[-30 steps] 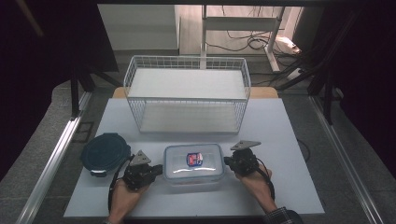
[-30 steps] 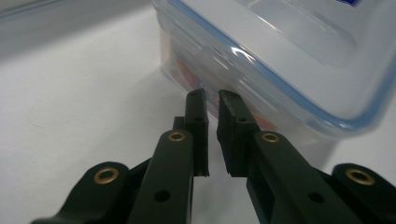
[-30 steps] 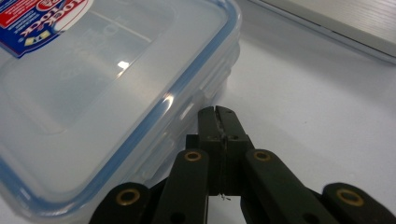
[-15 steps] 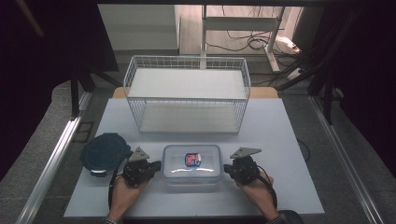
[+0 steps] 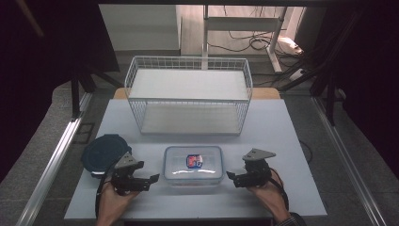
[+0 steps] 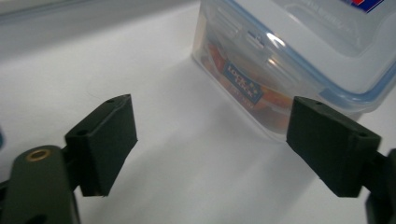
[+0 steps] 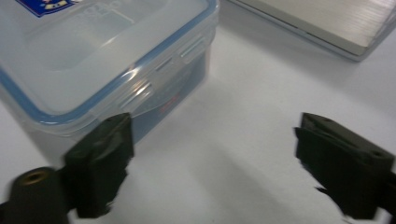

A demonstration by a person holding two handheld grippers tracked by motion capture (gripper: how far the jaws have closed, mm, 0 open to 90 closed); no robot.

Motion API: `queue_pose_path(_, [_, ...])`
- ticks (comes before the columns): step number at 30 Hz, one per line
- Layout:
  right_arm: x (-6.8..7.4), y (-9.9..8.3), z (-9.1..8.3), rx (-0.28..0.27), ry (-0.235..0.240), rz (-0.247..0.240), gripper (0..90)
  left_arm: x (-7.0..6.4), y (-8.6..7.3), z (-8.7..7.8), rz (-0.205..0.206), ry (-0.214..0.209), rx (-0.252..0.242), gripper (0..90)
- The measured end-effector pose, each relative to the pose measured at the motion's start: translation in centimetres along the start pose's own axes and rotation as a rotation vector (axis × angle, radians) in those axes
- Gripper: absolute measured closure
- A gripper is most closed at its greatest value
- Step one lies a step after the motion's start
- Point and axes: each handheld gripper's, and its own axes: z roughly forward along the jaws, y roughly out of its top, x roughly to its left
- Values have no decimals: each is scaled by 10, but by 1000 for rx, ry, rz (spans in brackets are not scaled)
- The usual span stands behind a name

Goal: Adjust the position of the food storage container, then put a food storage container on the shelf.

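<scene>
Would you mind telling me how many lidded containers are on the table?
2: a clear box with a blue-rimmed lid at the front centre, between the two grippers, and a dark round container at the front left. Nothing seems hidden.

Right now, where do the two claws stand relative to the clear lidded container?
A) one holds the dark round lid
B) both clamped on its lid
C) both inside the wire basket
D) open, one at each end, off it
D: the left claw and right claw stand open at either end of the clear lidded container, apart from it.
</scene>
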Motion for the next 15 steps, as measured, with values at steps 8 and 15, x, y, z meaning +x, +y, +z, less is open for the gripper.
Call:
queue_pose_path(8, [-1, -2, -4, -4, -18, -15, 34, -5, 1, -8, 46, 52, 9, 68])
queue_pose_path(15, [-4, -3, -10, -24, -13, -14, 33, -6, 2, -12, 71, 66, -1, 30])
